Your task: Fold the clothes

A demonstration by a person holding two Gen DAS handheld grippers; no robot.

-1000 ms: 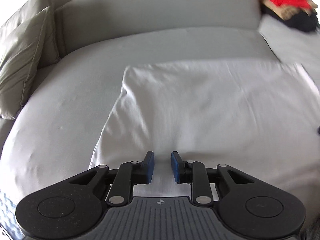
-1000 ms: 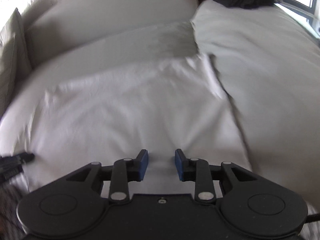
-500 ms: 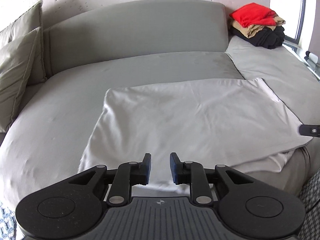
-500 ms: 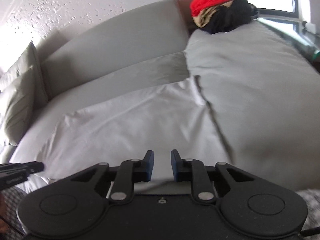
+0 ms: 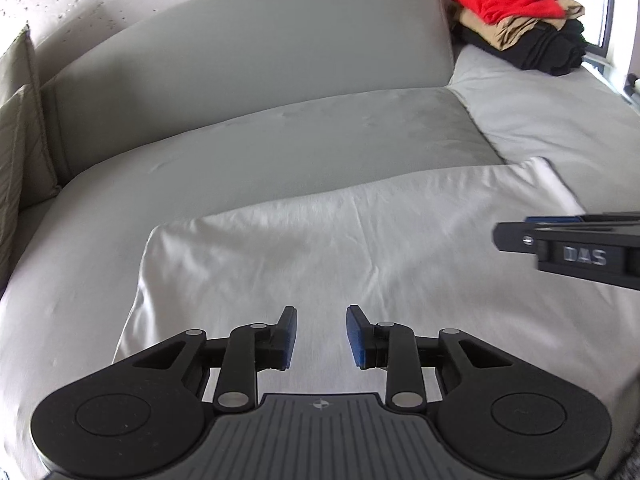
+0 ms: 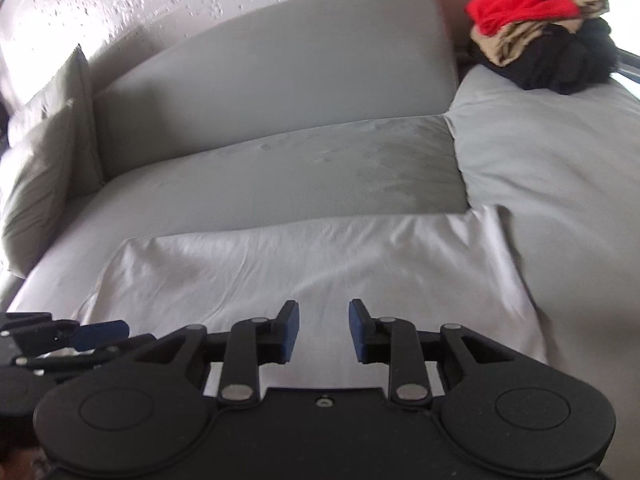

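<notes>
Both the left gripper and right gripper are opening, empty, over the flat white cotton garment lying on the grey sofa; careless pinching risks dragging wrinkles

The sofa seat beyond the white cloth lies bare and open. The backrest closes the far side, cushions the left, a clothes pile the far right corner.

"DAS" on right tongs (embossed)
</notes>
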